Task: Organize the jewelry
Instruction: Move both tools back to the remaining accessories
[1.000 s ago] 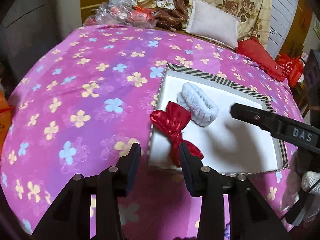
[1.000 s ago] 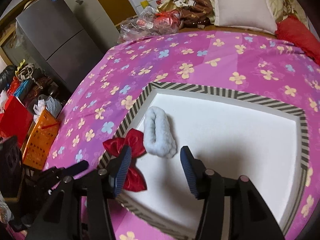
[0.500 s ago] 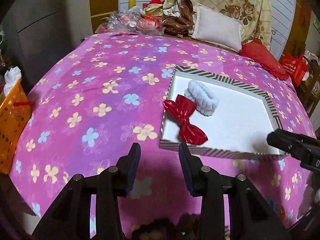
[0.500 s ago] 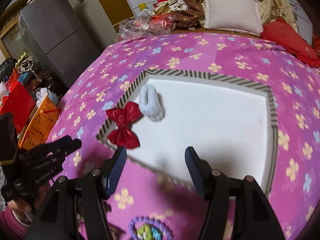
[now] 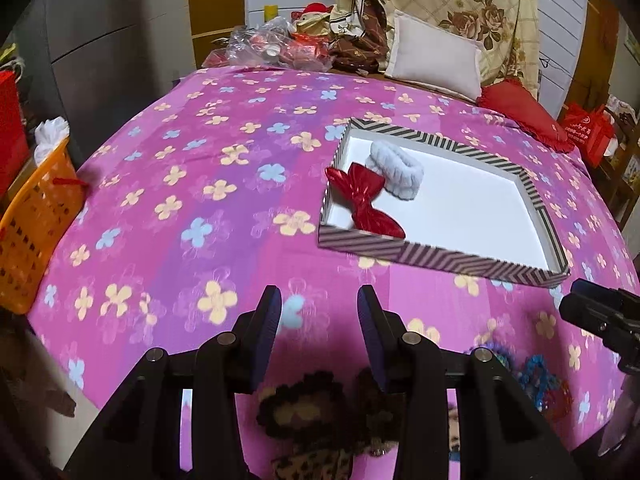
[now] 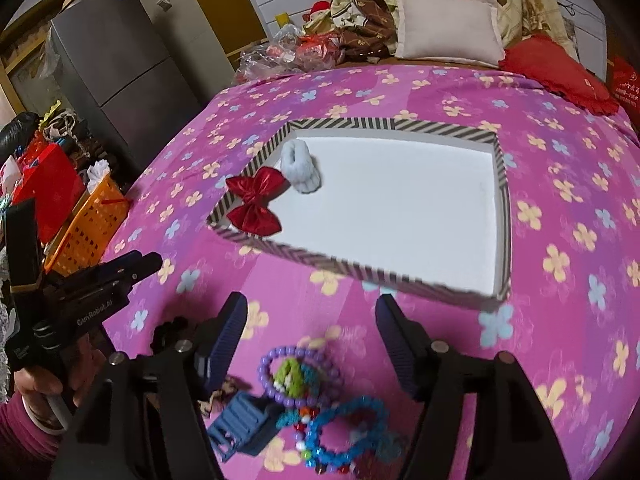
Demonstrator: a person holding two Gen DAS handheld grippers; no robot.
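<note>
A striped-rim white tray (image 5: 440,258) (image 6: 360,272) lies on the pink flowered bedspread. In its near-left corner rest a red bow (image 5: 362,200) (image 6: 256,200) and a pale blue fuzzy scrunchie (image 5: 396,170) (image 6: 300,166). My left gripper (image 5: 318,312) hovers open and empty over the bedspread, short of the tray. My right gripper (image 6: 312,320) has its jaws opening, nothing between them. Below it lie a purple bead bracelet (image 6: 300,372), a blue bead bracelet (image 6: 348,432) and a blue claw clip (image 6: 244,424). A dark crocheted hair tie (image 5: 304,408) lies under the left gripper.
An orange basket (image 5: 34,224) and red bags stand off the bed's left edge beside a grey fridge (image 6: 120,64). Pillows, a red cushion (image 5: 524,112) and plastic bags crowd the far end. A person's hand (image 6: 44,380) holds the left gripper.
Both grippers have drawn back from the tray toward the near edge of the bed. The right jaws have spread wider. Bracelets, clip and hair tie have come into view below them.
</note>
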